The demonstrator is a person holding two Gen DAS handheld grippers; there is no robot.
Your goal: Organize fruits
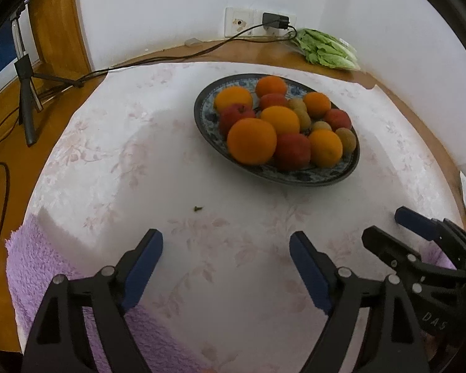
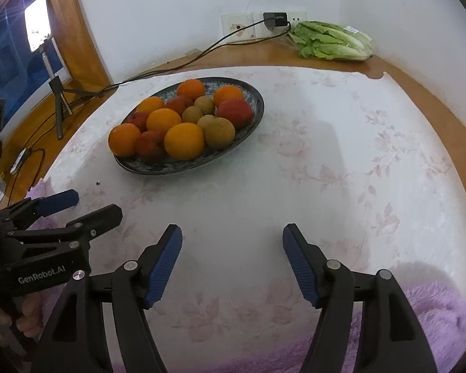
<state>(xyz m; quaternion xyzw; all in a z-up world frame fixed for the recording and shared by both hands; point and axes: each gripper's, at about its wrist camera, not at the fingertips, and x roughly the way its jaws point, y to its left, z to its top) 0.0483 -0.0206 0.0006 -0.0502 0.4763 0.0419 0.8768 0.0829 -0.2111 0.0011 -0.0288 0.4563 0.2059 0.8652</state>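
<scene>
Blue-patterned oval dish (image 1: pixel 323 177) heaped with oranges (image 1: pixel 251 140), apples (image 1: pixel 292 151), kiwis (image 1: pixel 346 138), both grippers' fingers (image 1: pixel 309 270) wide apart, empty

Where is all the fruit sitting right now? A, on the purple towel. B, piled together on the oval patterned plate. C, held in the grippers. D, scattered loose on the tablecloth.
B: the oranges, apples and kiwis all lie on the oval plate, while the left gripper and right gripper are both open and hold nothing.

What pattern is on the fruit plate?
Blue floral pattern on white, with a dark rim; the plate shows best in the left wrist view.
</scene>
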